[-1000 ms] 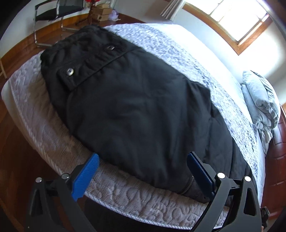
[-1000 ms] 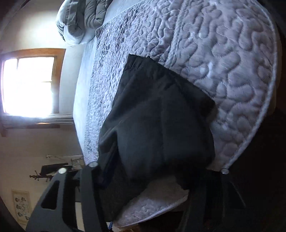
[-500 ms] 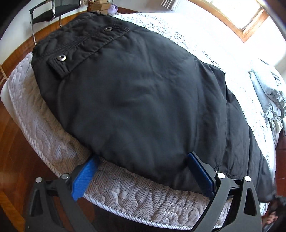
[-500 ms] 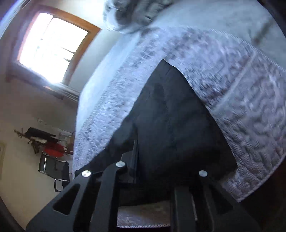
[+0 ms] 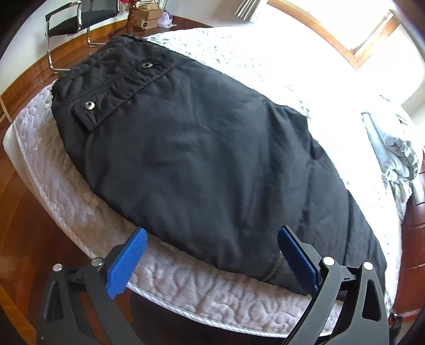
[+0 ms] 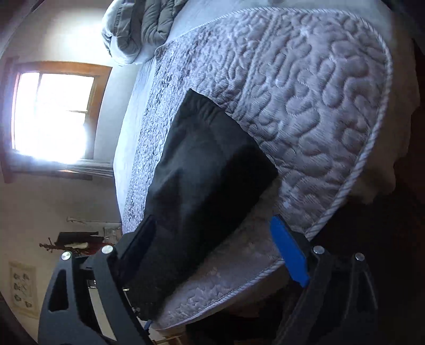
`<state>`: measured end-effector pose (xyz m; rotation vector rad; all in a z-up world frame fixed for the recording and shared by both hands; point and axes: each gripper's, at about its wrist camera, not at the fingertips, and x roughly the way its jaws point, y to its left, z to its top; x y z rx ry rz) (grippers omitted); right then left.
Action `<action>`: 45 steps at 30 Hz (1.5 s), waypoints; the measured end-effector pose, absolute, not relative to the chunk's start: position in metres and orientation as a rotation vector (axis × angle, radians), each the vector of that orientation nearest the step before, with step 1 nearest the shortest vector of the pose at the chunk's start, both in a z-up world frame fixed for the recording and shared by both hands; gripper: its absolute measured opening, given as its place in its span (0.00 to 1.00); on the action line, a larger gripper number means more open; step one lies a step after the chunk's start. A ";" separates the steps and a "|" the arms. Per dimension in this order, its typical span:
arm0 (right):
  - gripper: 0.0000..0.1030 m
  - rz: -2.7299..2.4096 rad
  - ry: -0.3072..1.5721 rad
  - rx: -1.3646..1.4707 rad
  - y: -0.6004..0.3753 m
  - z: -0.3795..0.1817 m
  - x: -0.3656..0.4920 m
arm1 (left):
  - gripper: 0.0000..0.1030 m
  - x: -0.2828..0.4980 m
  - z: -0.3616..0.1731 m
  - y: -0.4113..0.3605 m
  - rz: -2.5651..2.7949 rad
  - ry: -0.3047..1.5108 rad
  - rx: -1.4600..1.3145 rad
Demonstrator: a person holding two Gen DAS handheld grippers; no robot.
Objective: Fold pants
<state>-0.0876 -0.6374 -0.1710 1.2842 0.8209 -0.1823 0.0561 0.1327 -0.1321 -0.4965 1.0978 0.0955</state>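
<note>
Quilted mattress (image 5: 79,209) fills both views, pale grey with a raised squiggle stitch and a corded edge; it sits over dark red-brown wood floor (image 5: 16,225). Sunlit window (image 6: 53,111) in a wooden frame, blown out white. Crumpled grey duvet (image 5: 398,148) lies at the far end of the bed. Black chair (image 5: 77,18) with chrome legs stands by the wall, cardboard boxes (image 5: 146,18) beside it. Small framed print (image 6: 22,288) on the cream wall.

Black pants (image 5: 199,159) lie flat along the near side of the mattress, waistband with two metal snaps toward the chair; the leg end (image 6: 207,169) runs to a squared hem on the quilting.

Your left hand-held gripper (image 5: 212,254) stands wide, blue pads apart at the mattress edge, nothing pinched; the right-side pad lies over the pants' edge.

Your right hand-held gripper (image 6: 209,246) has just been opening and now stands wide. Pant leg passes beside its dark left finger, unpinched; whether they touch, you cannot tell.
</note>
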 end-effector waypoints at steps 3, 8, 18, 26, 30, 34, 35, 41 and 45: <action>0.86 -0.182 0.797 1.324 -0.641 -0.187 -0.077 | 0.96 0.053 -0.128 0.129 0.081 1.096 -0.484; 0.86 -0.181 0.787 1.361 -0.643 -0.201 -0.055 | 0.96 0.050 -0.137 0.129 0.094 1.116 -0.448; 0.34 -0.215 0.819 1.279 -0.646 -0.201 -0.017 | 0.96 0.053 -0.171 0.182 0.256 1.148 -0.509; 0.12 -0.142 0.776 1.176 -0.666 -0.152 0.003 | 0.97 0.081 -0.172 0.175 0.276 1.160 -0.466; 0.12 -0.210 0.716 1.109 -0.698 -0.124 -0.006 | 0.97 0.089 -0.168 0.157 0.238 1.141 -0.449; 0.12 -0.352 0.807 1.056 -0.736 -0.134 -0.007 | 0.97 0.106 -0.170 0.123 0.122 1.167 -0.391; 0.12 -0.386 0.854 1.047 -0.743 -0.145 -0.006 | 0.97 0.109 -0.171 0.117 0.122 1.168 -0.366; 0.12 -0.425 0.907 0.968 -0.738 -0.156 -0.009 | 0.96 0.113 -0.168 0.111 0.128 1.161 -0.401; 0.12 -0.430 0.874 0.826 -0.723 -0.123 0.005 | 0.96 0.101 -0.153 0.129 0.134 1.130 -0.479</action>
